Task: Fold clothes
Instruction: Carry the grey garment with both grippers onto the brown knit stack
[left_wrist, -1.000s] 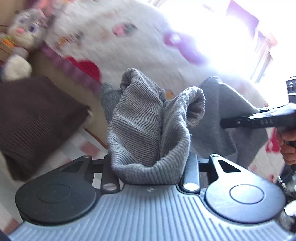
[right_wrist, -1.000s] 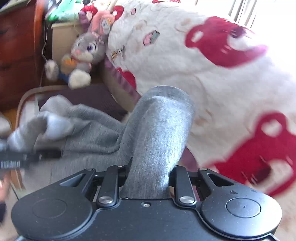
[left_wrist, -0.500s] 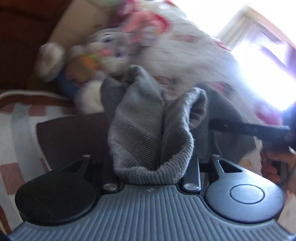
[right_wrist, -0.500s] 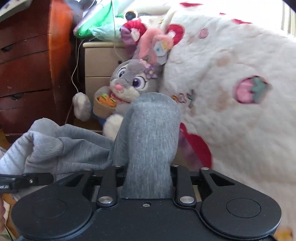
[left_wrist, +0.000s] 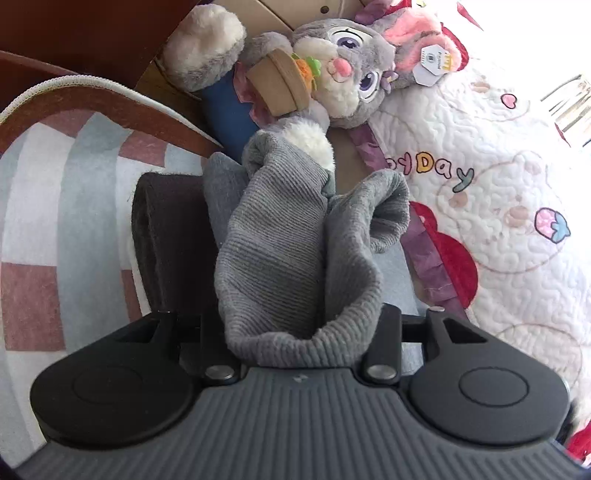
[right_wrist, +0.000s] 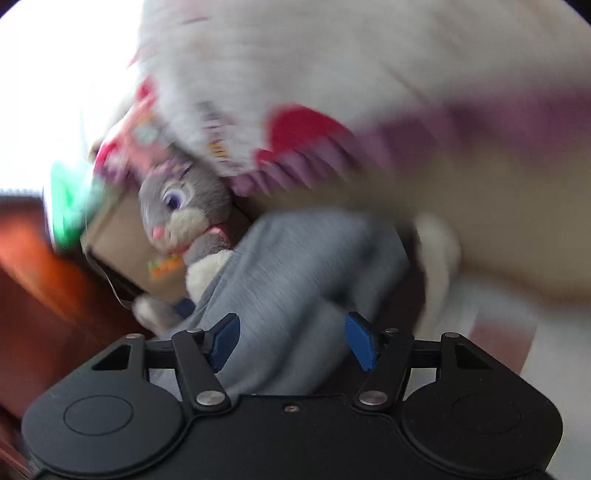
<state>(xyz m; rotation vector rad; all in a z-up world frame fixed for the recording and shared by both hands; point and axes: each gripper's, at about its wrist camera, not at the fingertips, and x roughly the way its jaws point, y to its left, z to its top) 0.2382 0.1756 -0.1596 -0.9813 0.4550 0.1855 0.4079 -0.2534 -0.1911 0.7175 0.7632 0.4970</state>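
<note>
The grey garment (left_wrist: 295, 258) stays bunched in the left gripper (left_wrist: 301, 332) above the dark folded cloth (left_wrist: 166, 240), while the right gripper (right_wrist: 291, 343) has just spread its fingers, releasing its end, so that side is likely being laid down.

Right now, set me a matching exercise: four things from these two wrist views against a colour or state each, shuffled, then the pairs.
Things:
1. left gripper
2. right gripper
3. plush rabbit
4. folded garment on the rug

States:
A. dark brown
B. jaws spread, blue pads showing
C. shut on the ribbed grey garment
D. grey with pink ears, paper tag attached

Pairs: 1-C, 2-B, 3-D, 4-A
</note>
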